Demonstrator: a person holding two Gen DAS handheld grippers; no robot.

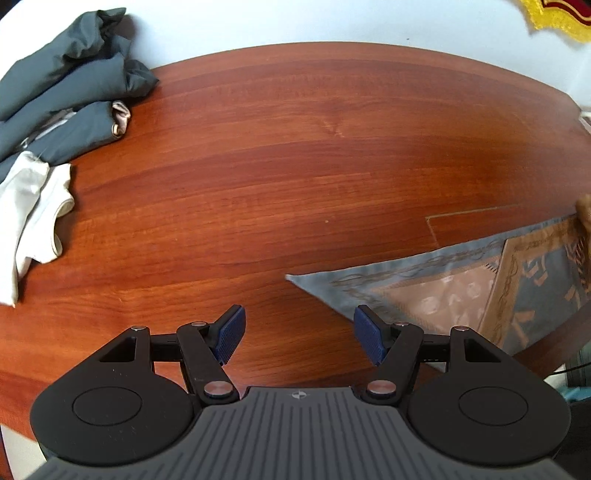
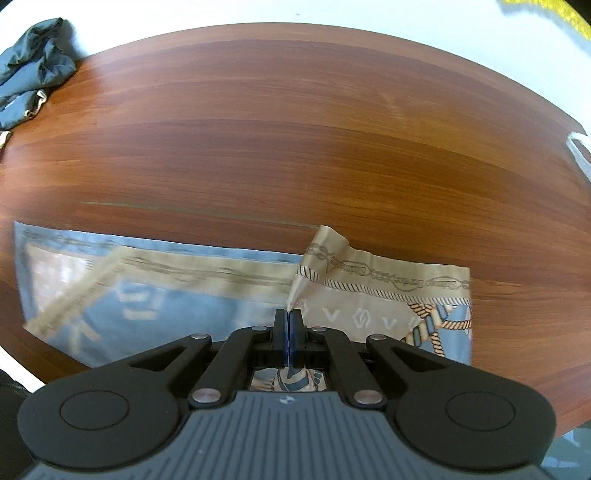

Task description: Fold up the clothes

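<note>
- The table (image 1: 295, 147) is a reddish wood top that fills both views; its far edge curves from 9 to 3 o'clock against a pale wall (image 1: 295, 22), and its near edge shows at 4 o'clock in the left wrist view.
- Most of the top is bare from the centre out to 12 o'clock, which leaves wide open room there.
- The scarf (image 2: 166, 295), blue and tan with a rope and chain print, lies flat along the near side of the table. In the right wrist view it runs from 9 to 3 o'clock; in the left wrist view it lies at 4 o'clock, one corner pointing toward the centre.
- A grey garment (image 1: 66, 85) is heaped at 10 o'clock at the table's far left edge, well apart from the scarf.
- A white garment (image 1: 33, 221) lies crumpled at 9 o'clock, just beside the grey one.
- The right claw (image 2: 289, 325) is closed tight on a lifted fold of the scarf, which rises to 12 o'clock from the pads; more cloth shows beneath the claw.
- The left claw (image 1: 298, 336) stands wide and empty over bare wood, its right pad (image 1: 367, 339) just beside the scarf's edge; I cannot tell if they touch.
</note>
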